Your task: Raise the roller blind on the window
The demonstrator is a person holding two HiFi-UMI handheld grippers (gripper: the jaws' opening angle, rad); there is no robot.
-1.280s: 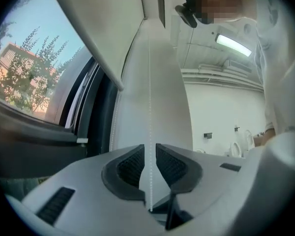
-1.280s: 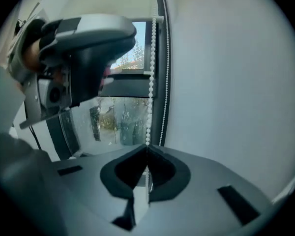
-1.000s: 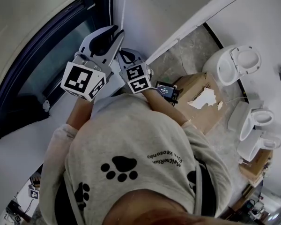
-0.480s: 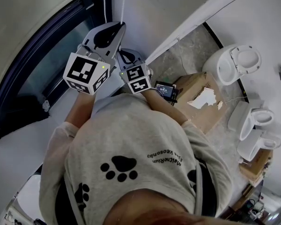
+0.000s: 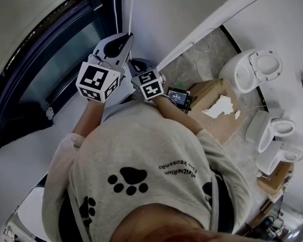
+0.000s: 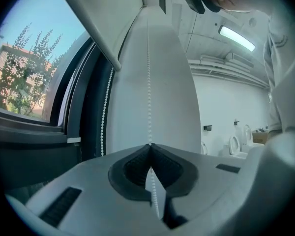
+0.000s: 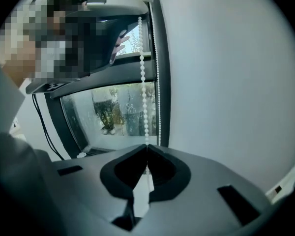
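Observation:
A white bead chain (image 5: pixel 132 6) hangs in two strands beside the dark window frame (image 5: pixel 103 11). In the left gripper view the roller blind (image 6: pixel 101 18) covers the top of the window, and its bottom bar slants across the glass. My left gripper (image 5: pixel 125 38) is shut on the strand nearer the wall, which runs up from its closed tips (image 6: pixel 149 145). My right gripper (image 5: pixel 138 64) sits just below the left one and is shut on that same strand (image 7: pixel 143 87). The other strand (image 7: pixel 157 77) hangs free along the frame.
A white wall (image 5: pixel 166 14) stands right of the chain, the window sill (image 5: pixel 60 115) to the left. On the floor at the right are a torn cardboard box (image 5: pixel 217 105) and several white toilets (image 5: pixel 255 69). The person's torso fills the lower middle.
The left gripper has shifted a little to the right and closer to the right gripper. The right gripper has hardly moved.

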